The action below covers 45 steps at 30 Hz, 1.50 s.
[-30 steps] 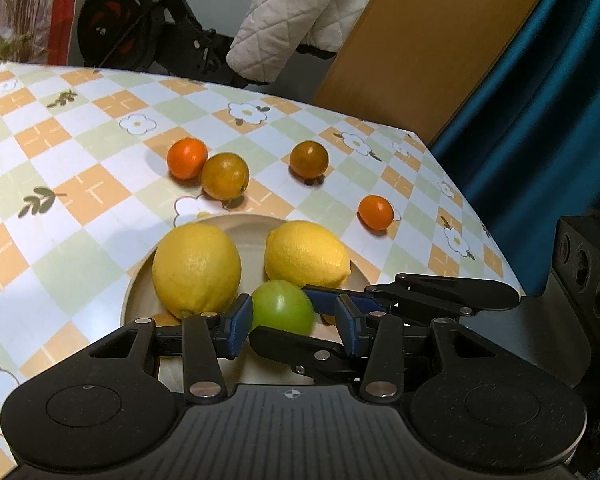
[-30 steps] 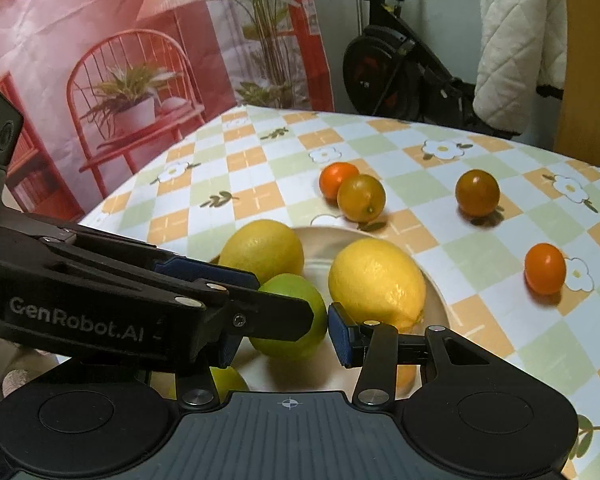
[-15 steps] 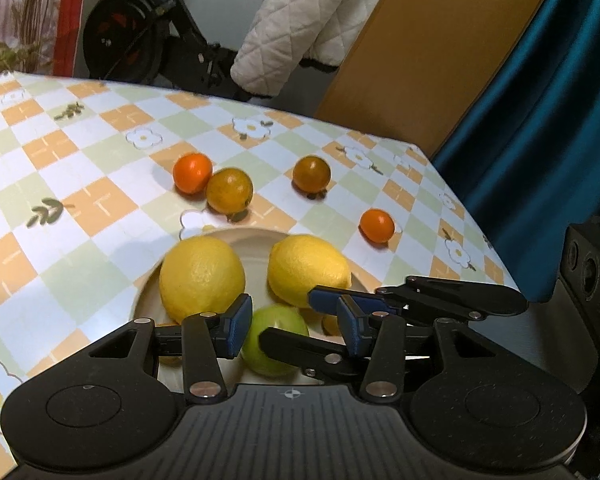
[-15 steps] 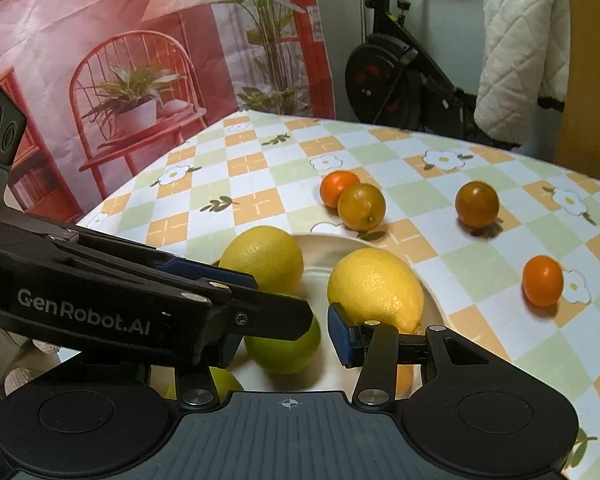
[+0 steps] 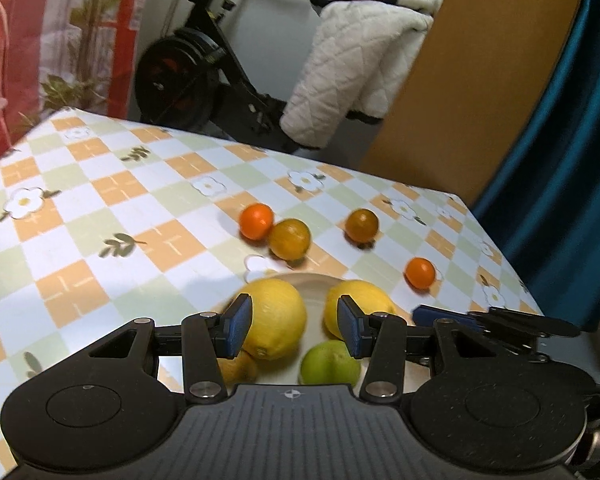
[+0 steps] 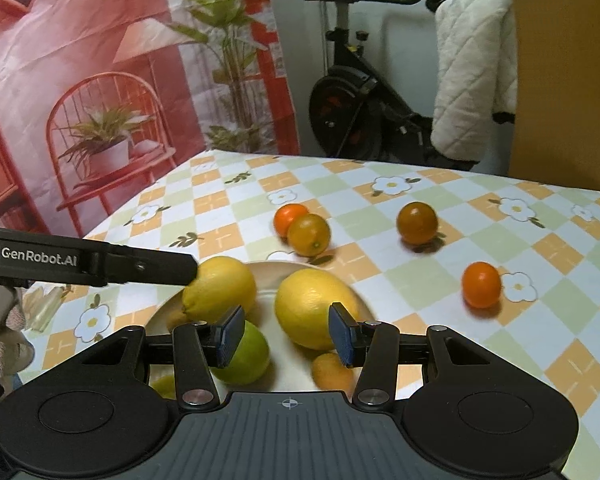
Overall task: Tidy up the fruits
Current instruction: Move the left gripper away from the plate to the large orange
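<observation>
— From the left wrist we see the left gripper partly open, nothing between its blue pads, above the plate. What does the other view add?

— The right wrist shows the right gripper likewise part-open and empty, plus a small orange fruit on the plate that the left view hides.

— We count two lemons and one green fruit on the plate, and four small orange fruits on the checked tablecloth beyond it.

— A yellow-green piece at the plate's near edge is cut off by the gripper body; we cannot tell what it is.
</observation>
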### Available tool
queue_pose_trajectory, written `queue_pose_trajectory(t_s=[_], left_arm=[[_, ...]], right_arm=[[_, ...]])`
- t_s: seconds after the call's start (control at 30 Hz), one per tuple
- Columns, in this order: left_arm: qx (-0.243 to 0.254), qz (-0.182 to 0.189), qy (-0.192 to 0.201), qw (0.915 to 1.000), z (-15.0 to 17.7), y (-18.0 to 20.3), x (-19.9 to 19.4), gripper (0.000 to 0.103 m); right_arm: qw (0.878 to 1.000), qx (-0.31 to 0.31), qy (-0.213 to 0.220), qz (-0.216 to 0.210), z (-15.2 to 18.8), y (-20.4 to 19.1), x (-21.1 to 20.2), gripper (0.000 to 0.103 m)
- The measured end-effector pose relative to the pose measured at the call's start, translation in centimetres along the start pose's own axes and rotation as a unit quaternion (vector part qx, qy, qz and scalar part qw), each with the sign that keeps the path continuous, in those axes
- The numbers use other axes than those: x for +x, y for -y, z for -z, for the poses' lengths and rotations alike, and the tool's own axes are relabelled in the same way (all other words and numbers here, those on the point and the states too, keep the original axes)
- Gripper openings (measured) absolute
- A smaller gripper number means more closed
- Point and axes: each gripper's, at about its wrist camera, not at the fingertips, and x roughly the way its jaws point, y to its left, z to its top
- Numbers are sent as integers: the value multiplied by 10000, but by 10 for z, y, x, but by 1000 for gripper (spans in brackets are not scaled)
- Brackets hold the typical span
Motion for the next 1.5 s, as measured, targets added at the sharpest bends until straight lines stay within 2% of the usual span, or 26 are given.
queue_pose_trajectory(t_s=[0.23,0.57,0.77,1.17,1.5], left_arm=[[66,-276,239,9993,-9,-2,-9,49],[197,-597,710,9955,-40,2,-22,49],[162,-772,889,9929,-51,4,-23,49],[-43,-1007,706,9924,-52,-8,-3,49],[-135,-1081,697,9916,-58,-16,11,49]], right_arm=[[9995,15,218,235,-6,9,-9,44],[9961,-26,646,604,-27,34,-24,44],[9939,-74,751,807,-34,51,-23,44],[9933,-7,707,913,-26,78,-2,44],[9912,311,647,1108,-13,113,20,44]])
